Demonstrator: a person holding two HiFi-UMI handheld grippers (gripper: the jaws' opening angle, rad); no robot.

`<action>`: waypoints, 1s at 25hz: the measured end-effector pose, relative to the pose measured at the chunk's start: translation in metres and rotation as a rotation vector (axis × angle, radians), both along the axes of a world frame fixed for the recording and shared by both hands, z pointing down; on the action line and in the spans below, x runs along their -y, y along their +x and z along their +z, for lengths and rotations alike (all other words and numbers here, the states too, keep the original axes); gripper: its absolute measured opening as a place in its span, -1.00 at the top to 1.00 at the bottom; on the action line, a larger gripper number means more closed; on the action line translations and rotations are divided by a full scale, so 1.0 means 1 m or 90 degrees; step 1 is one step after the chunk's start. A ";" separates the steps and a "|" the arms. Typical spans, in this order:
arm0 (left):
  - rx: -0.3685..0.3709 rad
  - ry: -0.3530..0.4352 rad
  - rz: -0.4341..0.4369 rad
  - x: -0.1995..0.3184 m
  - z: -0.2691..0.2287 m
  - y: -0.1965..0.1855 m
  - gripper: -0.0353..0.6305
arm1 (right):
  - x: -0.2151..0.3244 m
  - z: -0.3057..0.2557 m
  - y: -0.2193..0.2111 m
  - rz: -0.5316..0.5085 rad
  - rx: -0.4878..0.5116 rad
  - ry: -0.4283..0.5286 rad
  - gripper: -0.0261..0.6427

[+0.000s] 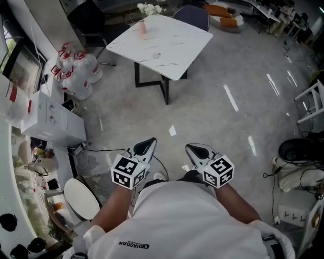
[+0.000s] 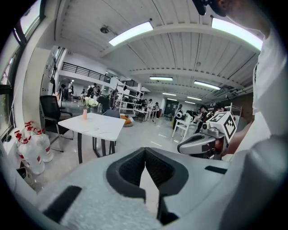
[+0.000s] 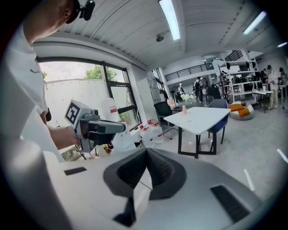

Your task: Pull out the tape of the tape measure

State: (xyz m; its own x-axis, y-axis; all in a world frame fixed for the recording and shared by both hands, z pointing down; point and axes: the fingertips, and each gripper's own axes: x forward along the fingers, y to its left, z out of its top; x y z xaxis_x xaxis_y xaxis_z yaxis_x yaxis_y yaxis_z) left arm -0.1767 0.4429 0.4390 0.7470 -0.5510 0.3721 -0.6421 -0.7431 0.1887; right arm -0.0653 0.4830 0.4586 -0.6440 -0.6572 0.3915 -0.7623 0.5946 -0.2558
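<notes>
I see no tape measure that I can make out. A small pale object lies on the white table, too small to identify. My left gripper and right gripper are held side by side close to the person's body, well short of the table and above the grey floor. Both point toward the table. In the left gripper view the left gripper has its jaws together with nothing between them. The right gripper looks the same in its own view, shut and empty.
A pink cup and white flowers stand at the table's far side, with a dark chair behind. Large water bottles and a white cabinet line the left wall. A round white stool is at lower left.
</notes>
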 end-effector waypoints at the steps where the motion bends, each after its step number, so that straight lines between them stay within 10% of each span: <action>1: -0.001 -0.005 0.004 -0.002 0.003 -0.002 0.87 | -0.002 0.003 -0.004 0.001 -0.001 -0.006 0.90; 25: -0.005 0.013 -0.036 0.157 -0.014 0.072 0.87 | 0.185 -0.017 0.073 -0.003 0.021 0.021 0.90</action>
State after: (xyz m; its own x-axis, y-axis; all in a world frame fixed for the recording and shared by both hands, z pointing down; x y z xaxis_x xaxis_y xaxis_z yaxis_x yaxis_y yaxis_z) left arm -0.1052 0.2855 0.4252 0.7170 -0.6006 0.3537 -0.6821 -0.7090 0.1788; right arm 0.0073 0.2982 0.4419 -0.6595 -0.6662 0.3482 -0.7507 0.6070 -0.2606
